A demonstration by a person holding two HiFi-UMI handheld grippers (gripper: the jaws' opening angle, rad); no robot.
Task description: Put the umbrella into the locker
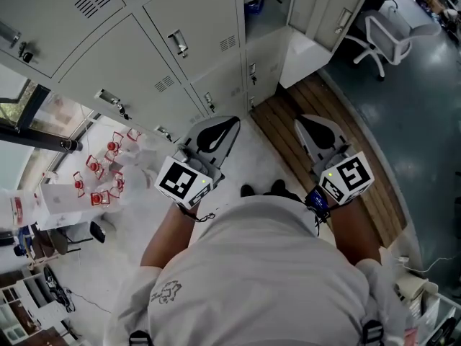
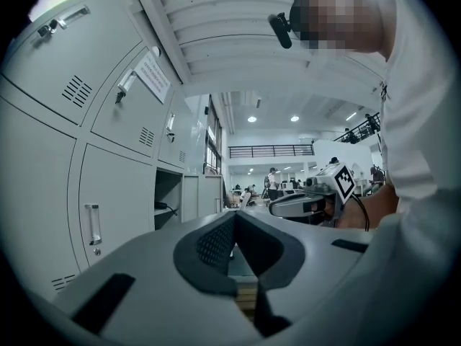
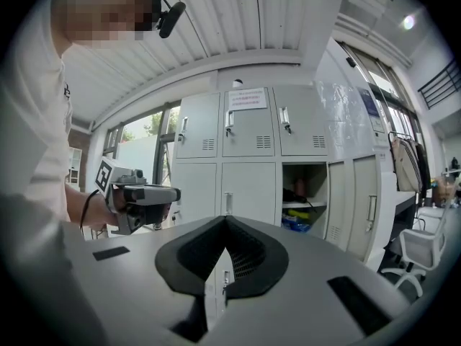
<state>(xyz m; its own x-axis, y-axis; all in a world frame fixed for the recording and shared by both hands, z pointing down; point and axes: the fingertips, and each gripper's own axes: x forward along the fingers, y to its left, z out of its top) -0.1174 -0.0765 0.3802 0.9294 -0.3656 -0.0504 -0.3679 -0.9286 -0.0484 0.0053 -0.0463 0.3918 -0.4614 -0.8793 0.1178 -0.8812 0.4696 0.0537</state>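
I stand facing a bank of grey lockers (image 1: 180, 56). One locker (image 3: 304, 200) stands open, and a dark object (image 3: 299, 192) lies on its shelf above something blue (image 3: 297, 222). I cannot tell whether the dark object is the umbrella, and no umbrella shows anywhere else. My left gripper (image 1: 232, 123) is held level towards the lockers, jaws shut with nothing between them (image 2: 234, 216). My right gripper (image 1: 302, 126) is beside it, also shut and empty (image 3: 225, 219). Each gripper shows in the other's view: the right (image 2: 302, 204) and the left (image 3: 140, 195).
The open locker's door (image 1: 317, 6) swings out to the right. A white office chair (image 1: 385, 38) stands beyond it. A wooden slatted strip (image 1: 284, 132) runs along the floor under the lockers. Several red and clear things (image 1: 104, 171) lie on the floor at the left.
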